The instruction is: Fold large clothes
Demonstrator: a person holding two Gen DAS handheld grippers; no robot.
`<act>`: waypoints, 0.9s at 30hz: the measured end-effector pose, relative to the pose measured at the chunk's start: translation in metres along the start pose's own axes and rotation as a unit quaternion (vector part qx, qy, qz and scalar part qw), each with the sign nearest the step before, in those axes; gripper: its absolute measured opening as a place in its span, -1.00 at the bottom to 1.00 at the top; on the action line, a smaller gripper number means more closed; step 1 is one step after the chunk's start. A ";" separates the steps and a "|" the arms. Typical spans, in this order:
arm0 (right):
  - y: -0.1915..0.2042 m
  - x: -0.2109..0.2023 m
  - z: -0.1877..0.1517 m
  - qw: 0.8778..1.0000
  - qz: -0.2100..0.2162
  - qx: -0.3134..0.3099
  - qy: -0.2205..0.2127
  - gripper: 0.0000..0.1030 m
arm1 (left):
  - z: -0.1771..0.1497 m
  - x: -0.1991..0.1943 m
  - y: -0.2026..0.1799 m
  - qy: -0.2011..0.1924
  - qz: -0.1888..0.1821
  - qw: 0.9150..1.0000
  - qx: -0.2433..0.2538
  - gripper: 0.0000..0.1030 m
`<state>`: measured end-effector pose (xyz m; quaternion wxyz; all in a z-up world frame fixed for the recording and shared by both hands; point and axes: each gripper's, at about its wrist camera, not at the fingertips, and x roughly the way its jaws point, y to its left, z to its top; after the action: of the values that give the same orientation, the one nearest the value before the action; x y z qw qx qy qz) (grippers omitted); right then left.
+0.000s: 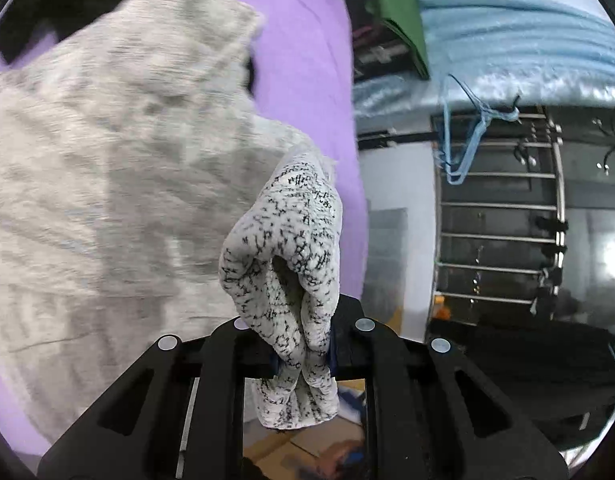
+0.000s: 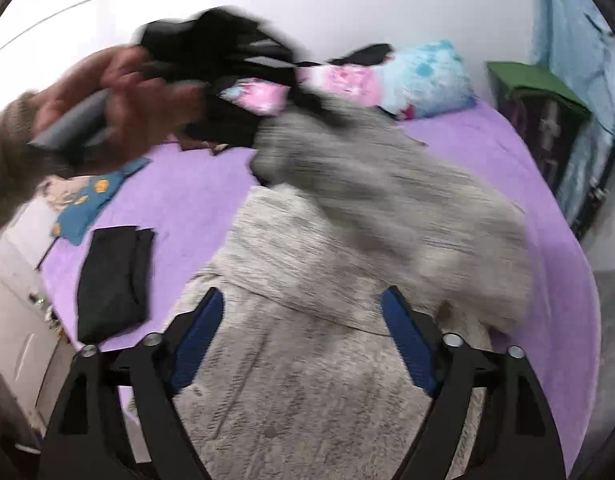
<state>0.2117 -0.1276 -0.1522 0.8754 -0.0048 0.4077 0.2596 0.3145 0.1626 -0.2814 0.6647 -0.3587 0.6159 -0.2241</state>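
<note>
The grey knitted sweater [image 2: 315, 280] lies spread on the bed with the purple sheet [image 2: 179, 200], and it takes most of the middle of the right wrist view. The left gripper [image 1: 303, 354] is closed tight on a fold of this sweater: a bunch of the speckled grey knit [image 1: 291, 264] stands up between the two black fingers and a short end hangs out below them. From this pinched part the cloth runs away to the left of the view, where the rest of the garment is blurred. In the right wrist view the person's left hand [image 2: 119, 92] is seen at the upper left with a brown sleeve [image 2: 7, 168], and the part of the sweater below it is also blurred and lifted above the flat part. The right gripper [image 2: 303, 344] is wide open over the lower part of the sweater (the blue pads [image 2: 197, 340] stand far apart and nothing is pinched between them). On the sheet to the left lies a folded black garment [image 2: 113, 280], and further left a blue cloth with orange spots [image 2: 91, 200]. At the head of the bed there is a pink and blue pillow [image 2: 387, 76]. In the left wrist view a light blue hanger [image 1: 463, 140] hangs on a metal rack [image 1: 503, 208] beside the bed.
</note>
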 end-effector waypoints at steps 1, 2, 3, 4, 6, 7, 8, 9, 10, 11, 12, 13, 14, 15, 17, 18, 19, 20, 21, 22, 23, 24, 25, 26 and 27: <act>-0.001 0.004 -0.002 1.000 -0.016 0.003 0.005 0.63 | -0.003 -0.007 0.011 -0.004 0.004 1.000 -0.007 -0.72; -0.008 0.011 -0.002 0.999 -0.038 0.006 0.012 0.63 | -0.006 -0.013 0.021 -0.006 0.004 1.000 -0.015 -0.72; -0.015 0.015 0.001 0.998 -0.053 0.006 0.017 0.63 | -0.007 -0.019 0.032 -0.008 0.002 1.000 -0.024 -0.72; -0.019 0.020 0.000 0.997 -0.068 0.006 0.022 0.63 | -0.011 -0.025 0.045 -0.011 0.000 0.999 -0.033 -0.72; -0.031 0.031 -0.001 0.996 -0.089 0.004 0.031 0.63 | -0.015 -0.034 0.059 -0.018 -0.001 0.999 -0.041 -0.72; -0.035 0.036 -0.002 0.994 -0.099 0.003 0.035 0.63 | -0.018 -0.039 0.068 -0.024 0.001 0.999 -0.044 -0.72; -0.042 0.043 -0.002 0.994 -0.106 0.001 0.040 0.63 | -0.019 -0.044 0.076 -0.028 0.005 0.999 -0.044 -0.72; -0.044 0.046 -0.004 0.993 -0.110 -0.001 0.042 0.63 | -0.020 -0.048 0.083 -0.034 0.009 0.998 -0.047 -0.72; -0.050 0.049 -0.003 0.992 -0.119 -0.003 0.046 0.63 | -0.020 -0.053 0.093 -0.041 0.008 0.998 -0.054 -0.72; -0.051 0.052 -0.002 0.992 -0.120 -0.002 0.046 0.64 | -0.021 -0.057 0.100 -0.047 0.008 0.997 -0.057 -0.72; -0.055 0.054 -0.001 0.992 -0.120 0.001 0.047 0.64 | -0.021 -0.062 0.109 -0.054 0.018 0.997 -0.057 -0.71; -0.056 0.057 0.001 0.991 -0.122 0.003 0.049 0.64 | -0.021 -0.066 0.117 -0.057 0.026 0.996 -0.058 -0.71; -0.059 0.059 0.002 0.991 -0.122 0.005 0.050 0.64 | -0.020 -0.070 0.126 -0.058 0.032 0.996 -0.062 -0.71; -0.061 0.062 0.003 0.991 -0.121 0.004 0.051 0.65 | -0.020 -0.073 0.134 -0.058 0.041 0.995 -0.064 -0.71; -0.060 0.067 0.003 0.991 -0.123 0.000 0.055 0.65 | -0.015 -0.079 0.152 -0.064 0.097 0.992 -0.050 -0.70; -0.060 0.070 0.003 0.991 -0.122 -0.002 0.056 0.65 | -0.012 -0.080 0.168 -0.071 0.120 0.989 -0.055 -0.70; -0.060 0.073 0.002 0.991 -0.122 -0.004 0.059 0.65 | -0.008 -0.078 0.182 -0.065 0.119 0.989 -0.063 -0.68; -0.060 0.079 0.002 0.990 -0.123 -0.007 0.065 0.65 | -0.003 -0.067 0.201 -0.040 0.114 0.990 -0.073 -0.65; -0.061 0.083 0.002 0.990 -0.125 -0.009 0.067 0.65 | 0.000 -0.058 0.214 -0.028 0.127 0.988 -0.079 -0.57; -0.061 0.086 0.001 0.990 -0.126 -0.012 0.070 0.65 | 0.001 -0.051 0.223 -0.023 0.136 0.987 -0.081 -0.54; -0.062 0.091 0.002 0.989 -0.127 -0.014 0.073 0.65 | 0.002 -0.043 0.232 -0.013 0.142 0.987 -0.076 -0.47; -0.062 0.095 0.003 0.989 -0.127 -0.017 0.076 0.65 | 0.003 -0.036 0.237 -0.005 0.159 0.985 -0.069 -0.19; -0.062 0.097 0.004 0.989 -0.127 -0.020 0.079 0.65 | 0.003 -0.033 0.239 -0.002 0.179 0.982 -0.063 0.23; -0.061 0.103 0.006 0.988 -0.128 -0.027 0.081 0.65 | 0.003 -0.031 0.242 -0.001 0.200 0.978 -0.059 0.37; -0.060 0.106 0.008 0.988 -0.128 -0.033 0.083 0.65 | 0.002 -0.030 0.245 0.000 0.214 0.975 -0.058 0.48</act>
<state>0.3010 -0.1305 -0.2350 0.8640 -0.1073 0.4660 0.1577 0.2771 0.3427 -0.4459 0.6752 -0.2565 0.6905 -0.0400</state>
